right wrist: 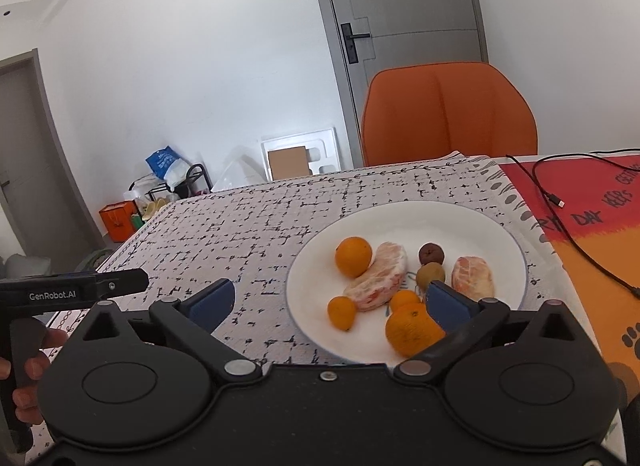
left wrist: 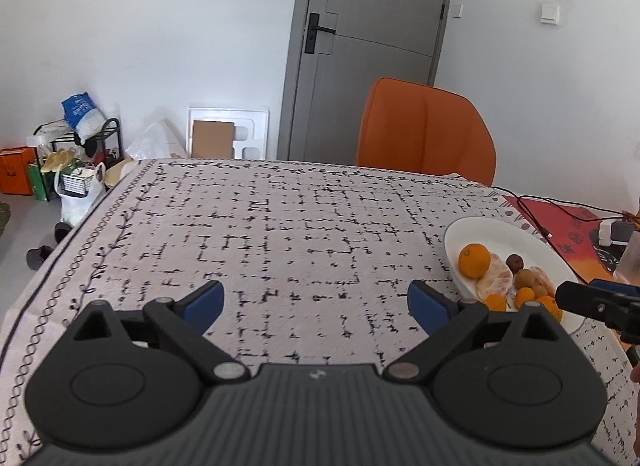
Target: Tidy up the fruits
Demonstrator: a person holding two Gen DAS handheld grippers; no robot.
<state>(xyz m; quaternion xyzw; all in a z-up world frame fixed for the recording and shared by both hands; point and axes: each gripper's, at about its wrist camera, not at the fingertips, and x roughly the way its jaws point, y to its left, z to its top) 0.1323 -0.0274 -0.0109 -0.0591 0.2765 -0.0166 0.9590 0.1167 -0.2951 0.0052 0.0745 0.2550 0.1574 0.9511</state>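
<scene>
A white plate (right wrist: 492,234) on the patterned tablecloth holds several fruits: an orange (right wrist: 353,257), two peeled citrus pieces (right wrist: 380,276) (right wrist: 472,277), a dark brown fruit (right wrist: 431,254), a kiwi (right wrist: 430,274), small tangerines (right wrist: 341,312) and a larger orange (right wrist: 412,330) at the near rim. My right gripper (right wrist: 330,302) stands open over the plate's near left edge, nothing between its fingers. My left gripper (left wrist: 316,304) is open above bare cloth, left of the plate (left wrist: 476,229). The right gripper's side (left wrist: 592,300) shows at the left wrist view's right edge.
An orange chair (right wrist: 448,113) stands behind the table. A red-orange mat (right wrist: 580,201) with a black cable (right wrist: 560,221) lies right of the plate. A hand (right wrist: 28,366) holds the left gripper's handle. Bags and boxes (left wrist: 76,161) clutter the floor far left.
</scene>
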